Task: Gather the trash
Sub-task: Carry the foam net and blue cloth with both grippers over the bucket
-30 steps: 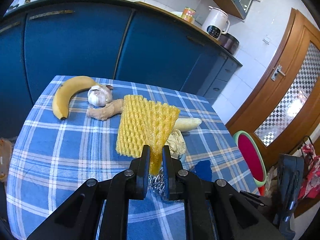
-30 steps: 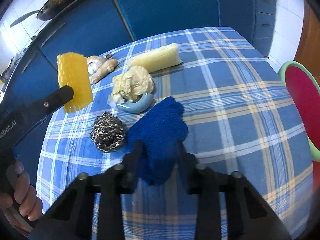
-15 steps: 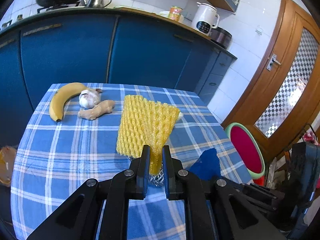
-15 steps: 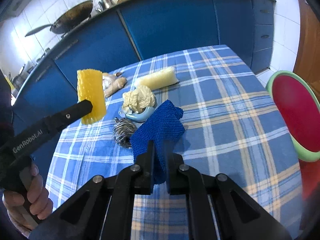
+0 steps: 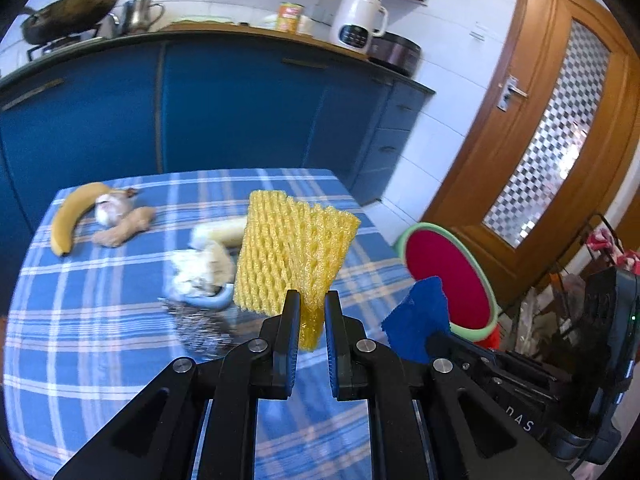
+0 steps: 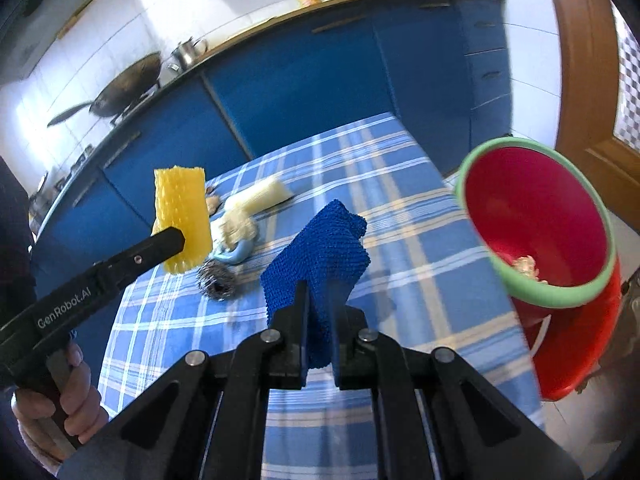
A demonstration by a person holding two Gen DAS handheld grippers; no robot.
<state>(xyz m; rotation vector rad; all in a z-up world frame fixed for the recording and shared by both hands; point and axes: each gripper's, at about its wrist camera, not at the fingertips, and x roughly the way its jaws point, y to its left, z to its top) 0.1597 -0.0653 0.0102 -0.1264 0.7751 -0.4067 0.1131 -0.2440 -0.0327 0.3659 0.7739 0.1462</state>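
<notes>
Both pieces of trash are picked up and the step in hand looks like the carry to the bin, a red bucket with a green rim standing on the floor just off the table's right edge, its mouth tipped toward the table and some scraps already inside. The left gripper is clamped on the lower end of the yellow net, a foam fruit sleeve held clear of the cloth over the middle of the table; its long axis stands nearly upright, the free end pointing up and away from the jaws. The right gripper is pinched tight on the blue cloth, which rises from the jaws toward the bin, above the table's near right part. The next move calls for bringing each gripper over the bin's mouth and letting go only there, since both pieces are light and could catch on the rim or drift to the floor.
</notes>
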